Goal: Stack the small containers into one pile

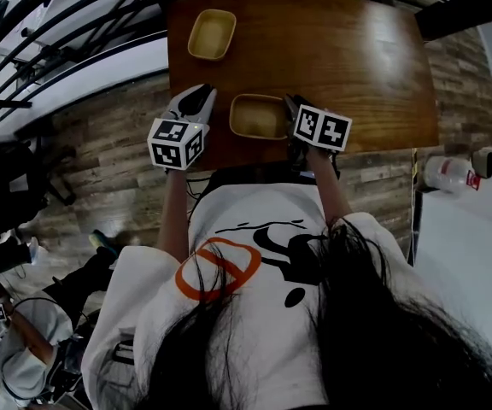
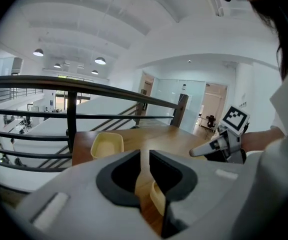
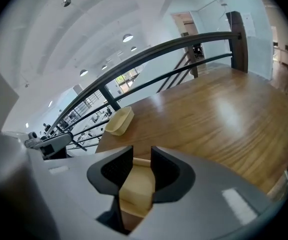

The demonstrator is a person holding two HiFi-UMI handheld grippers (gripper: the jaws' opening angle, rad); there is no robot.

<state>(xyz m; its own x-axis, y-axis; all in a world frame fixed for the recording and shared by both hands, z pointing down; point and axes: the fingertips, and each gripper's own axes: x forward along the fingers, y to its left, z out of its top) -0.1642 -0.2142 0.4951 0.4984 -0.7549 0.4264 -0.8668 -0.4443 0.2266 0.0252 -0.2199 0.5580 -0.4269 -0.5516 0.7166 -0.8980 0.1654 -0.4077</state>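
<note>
The right tool (image 3: 142,160) stands released, its dark pads apart. The pale yellow, rounded-rectangular plastic container (image 3: 135,185) shows through the gap below them, with neither pad pressing on it. In the head view this tool hangs at the right rim of that container, which sits by the near edge of the brown wooden worktop (image 1: 357,58), roughly midway along it. The left tool (image 2: 144,154) is also unclenched. Only a narrow slit separates its pads, and nothing is gripped in it; bare wood and a sliver of the near container's rim show through. It hovers just beside the left side of the near container, apart from it. Each tool carries a white cube with black square markers (image 1: 176,142) at its back end, nearest the person. A second pale yellow container of the same shape (image 1: 212,34) rests well apart from the first, near the far left corner of the worktop, open side up and not stacked. Past the far edge runs a black metal railing (image 2: 74,84), and a grey-brown wood-plank floor (image 1: 101,165) lies to the left and right of the worktop.
</note>
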